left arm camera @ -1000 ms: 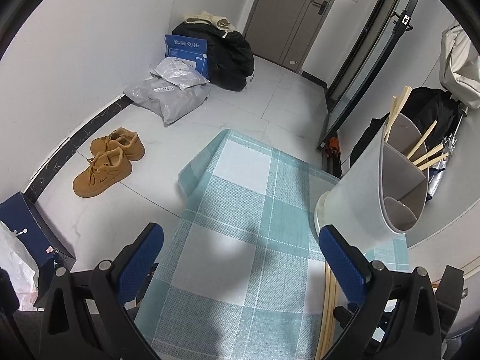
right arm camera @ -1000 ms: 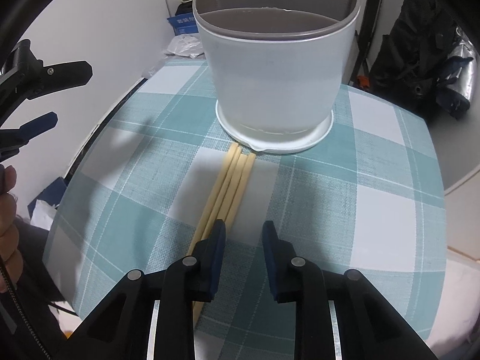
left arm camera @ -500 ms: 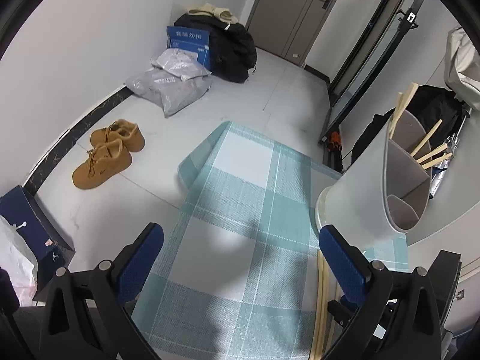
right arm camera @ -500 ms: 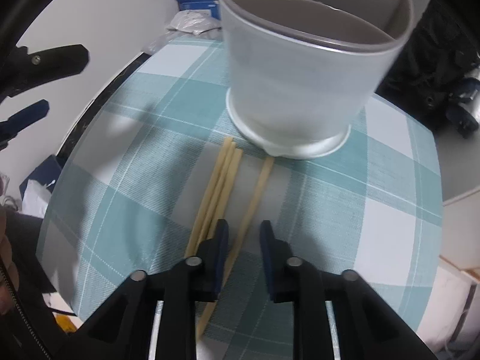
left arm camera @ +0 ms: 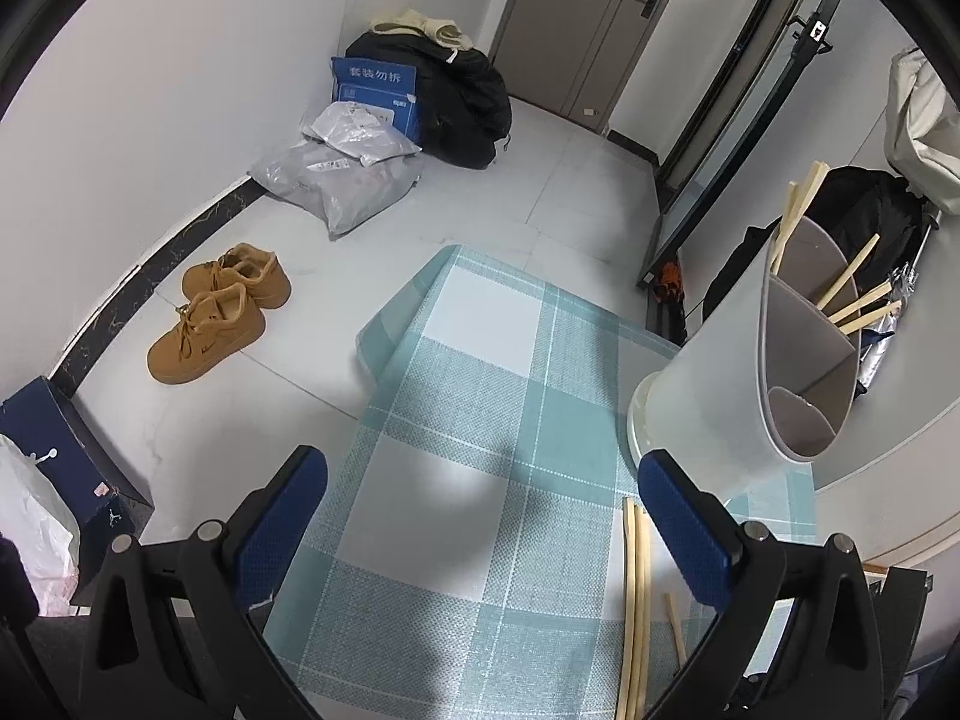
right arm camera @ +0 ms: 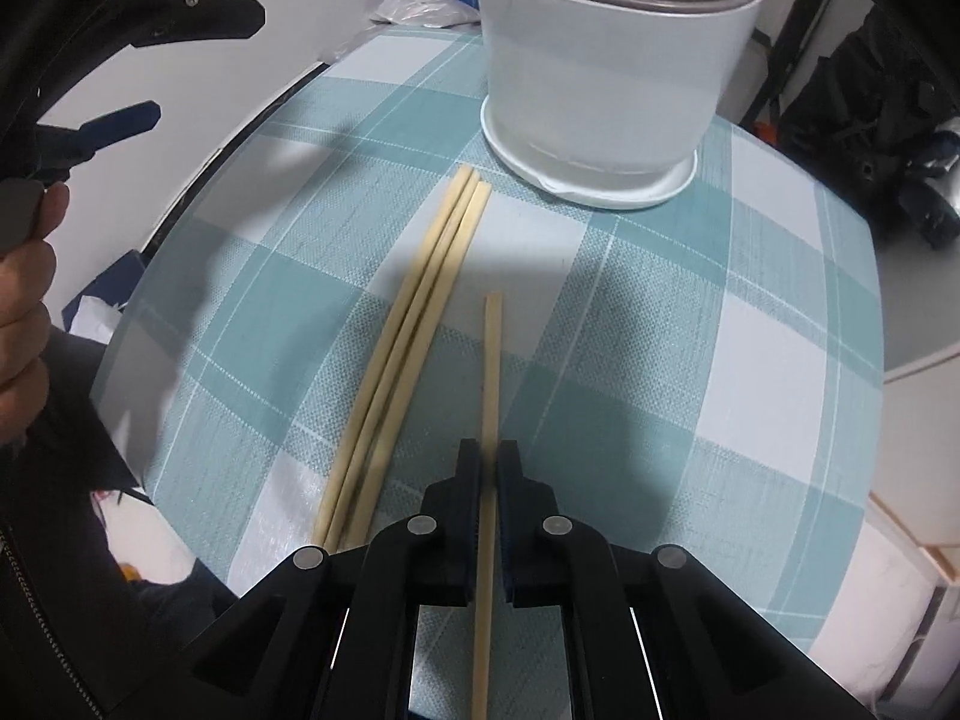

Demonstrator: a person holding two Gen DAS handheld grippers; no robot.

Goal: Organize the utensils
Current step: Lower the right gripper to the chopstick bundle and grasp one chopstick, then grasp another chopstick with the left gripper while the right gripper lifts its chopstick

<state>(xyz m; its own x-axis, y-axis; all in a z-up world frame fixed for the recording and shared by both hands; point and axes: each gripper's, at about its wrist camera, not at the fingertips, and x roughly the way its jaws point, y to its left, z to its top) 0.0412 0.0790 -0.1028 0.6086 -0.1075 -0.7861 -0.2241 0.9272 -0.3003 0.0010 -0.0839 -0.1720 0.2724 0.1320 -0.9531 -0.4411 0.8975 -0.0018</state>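
Note:
A white utensil holder (right arm camera: pixel 612 60) with grey dividers stands at the far side of the checked table; in the left wrist view (left arm camera: pixel 720 372) several chopsticks stick out of its far compartment. Three wooden chopsticks (right arm camera: pixel 414 330) lie side by side on the cloth in front of it. My right gripper (right arm camera: pixel 489 468) is shut on a single chopstick (right arm camera: pixel 492 360), pulled apart from the others. My left gripper (left arm camera: pixel 480 516) is open and empty over the table's left part; it also shows in the right wrist view (right arm camera: pixel 120 120).
The teal and white checked cloth (left arm camera: pixel 480 360) covers the small table. On the floor are brown shoes (left arm camera: pixel 216 312), grey bags (left arm camera: pixel 342 180), a blue box (left arm camera: pixel 54 438) and black bags (left arm camera: pixel 456 96). A door is at the back.
My right gripper has shut on one chopstick and drawn it back, away from the holder and the other three. The left gripper has stayed open and shifted only slightly.

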